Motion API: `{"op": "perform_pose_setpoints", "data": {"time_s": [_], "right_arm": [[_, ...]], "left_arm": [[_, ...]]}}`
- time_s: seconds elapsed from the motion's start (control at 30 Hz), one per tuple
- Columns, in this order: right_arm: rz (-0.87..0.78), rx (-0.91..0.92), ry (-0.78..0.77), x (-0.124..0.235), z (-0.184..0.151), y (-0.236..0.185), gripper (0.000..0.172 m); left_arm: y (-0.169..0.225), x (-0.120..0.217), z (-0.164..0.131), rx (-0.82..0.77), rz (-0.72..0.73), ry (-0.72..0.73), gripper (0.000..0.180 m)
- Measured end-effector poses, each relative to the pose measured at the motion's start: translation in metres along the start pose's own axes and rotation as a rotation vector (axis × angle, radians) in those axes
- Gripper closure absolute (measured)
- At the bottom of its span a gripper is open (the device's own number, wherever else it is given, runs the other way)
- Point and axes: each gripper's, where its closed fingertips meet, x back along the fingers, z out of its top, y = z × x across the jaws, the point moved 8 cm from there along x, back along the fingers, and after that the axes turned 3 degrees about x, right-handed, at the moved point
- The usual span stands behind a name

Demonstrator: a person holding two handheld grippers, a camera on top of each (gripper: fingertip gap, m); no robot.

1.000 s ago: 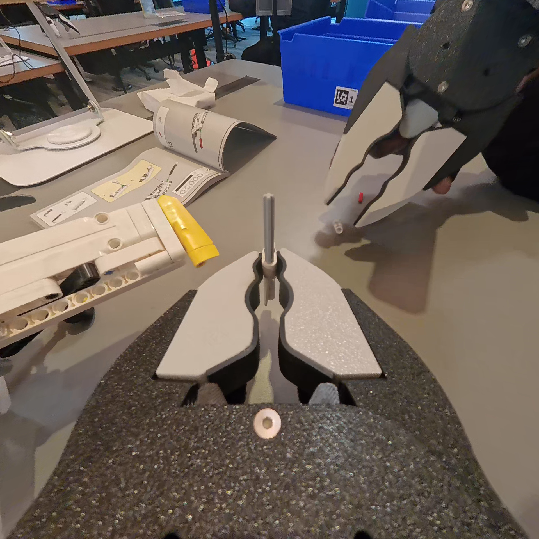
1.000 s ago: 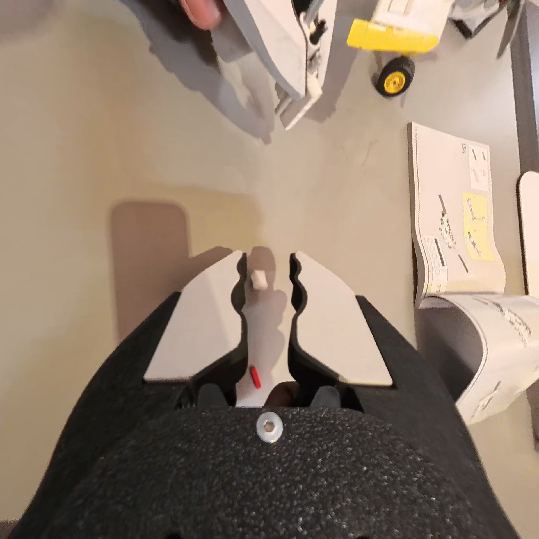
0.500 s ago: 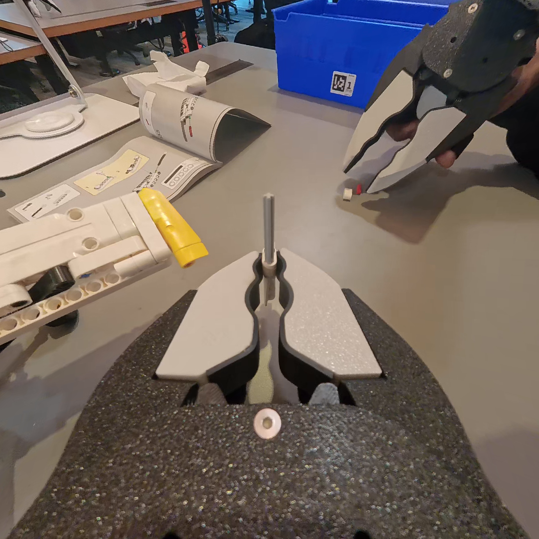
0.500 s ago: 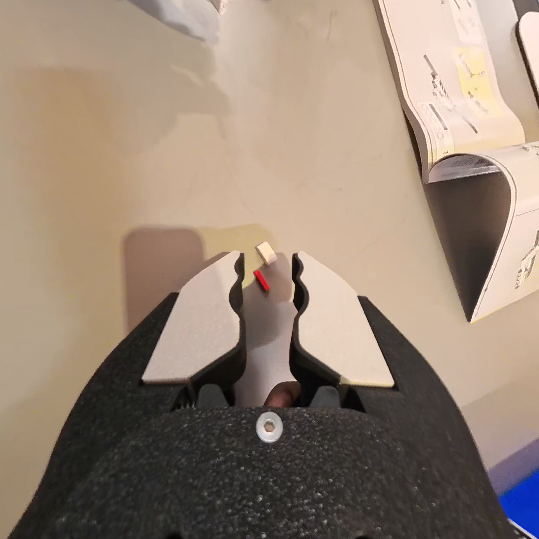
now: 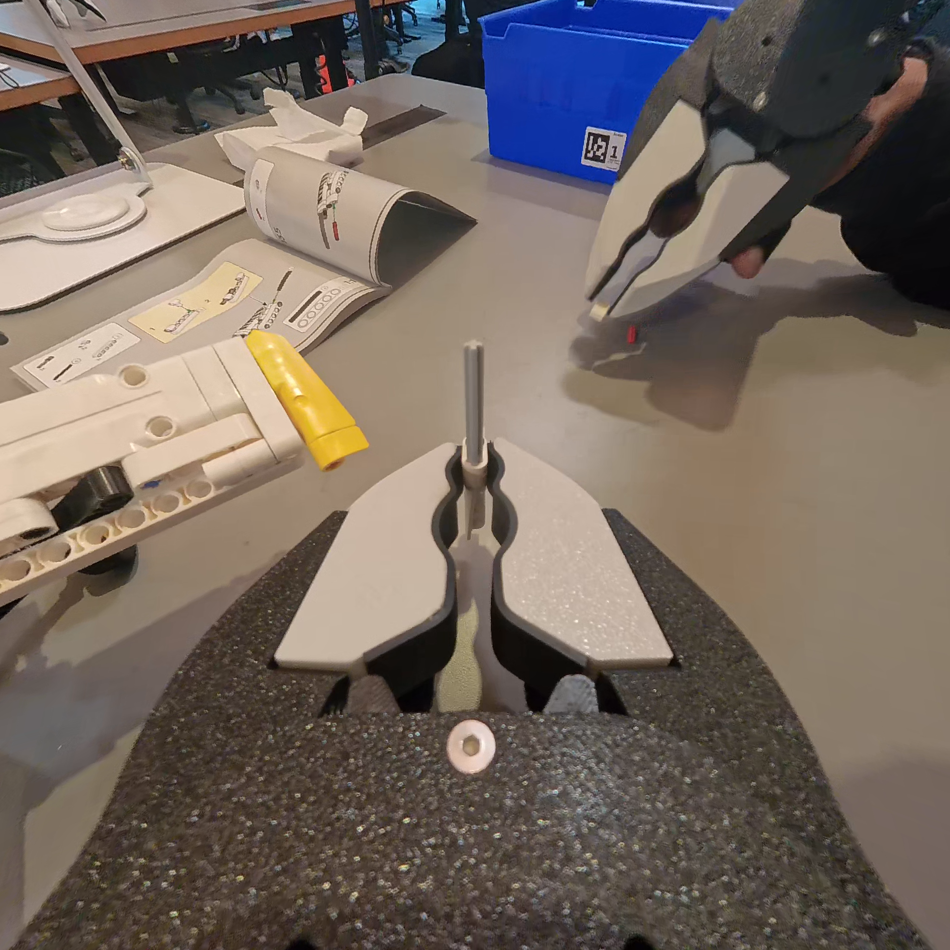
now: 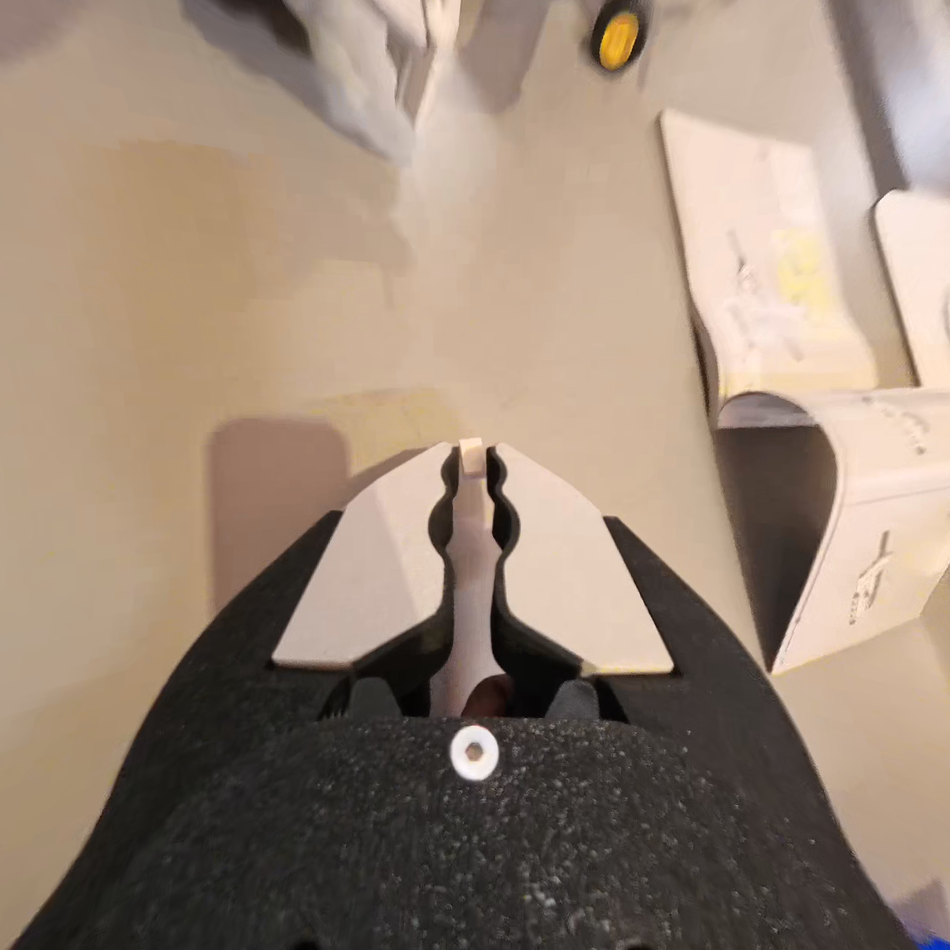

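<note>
My left gripper (image 5: 474, 462) is shut on a grey cross axle (image 5: 473, 390) with a pale bush on it, and the axle sticks forward over the table. My right gripper (image 6: 472, 457) is shut on a small white bush piece (image 6: 471, 456) at its fingertips. The left wrist view shows it at the upper right (image 5: 602, 307), with the white piece (image 5: 599, 311) held just above the table. A tiny red piece (image 5: 631, 334) lies on the table under it. A white and yellow brick model (image 5: 169, 437) lies left of my left gripper.
An open instruction booklet (image 5: 318, 247) lies behind the model and shows in the right wrist view (image 6: 771, 288). A blue bin (image 5: 565, 87) stands at the back right. A white lamp base (image 5: 87, 216) and a crumpled tissue (image 5: 308, 128) are at the back left. A yellow wheel (image 6: 615, 32) shows, blurred. Left tips to right tips: about 15 centimetres.
My right gripper's pads came together on the small white piece that lay beside the red one and lifted it off the table; the red piece stayed. My left gripper kept its hold on the axle.
</note>
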Motion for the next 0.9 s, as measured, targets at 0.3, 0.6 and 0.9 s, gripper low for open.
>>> {"op": "perform_pose_setpoints", "data": {"time_s": [0.3,0.6,0.9], "right_arm": [[0.000,-0.025,0.019,0.003,-0.005,-0.004,0.147],[0.004,-0.010,-0.017,-0.004,-0.007,-0.004,0.147],[0.021,-0.038,-0.071,-0.014,-0.013,0.002,0.147]], "left_arm": [[0.001,-0.001,0.000,-0.006,-0.006,-0.011,0.173],[0.001,-0.001,0.000,-0.003,-0.009,-0.013,0.173],[0.002,-0.002,-0.001,-0.009,-0.013,-0.015,0.173]]}}
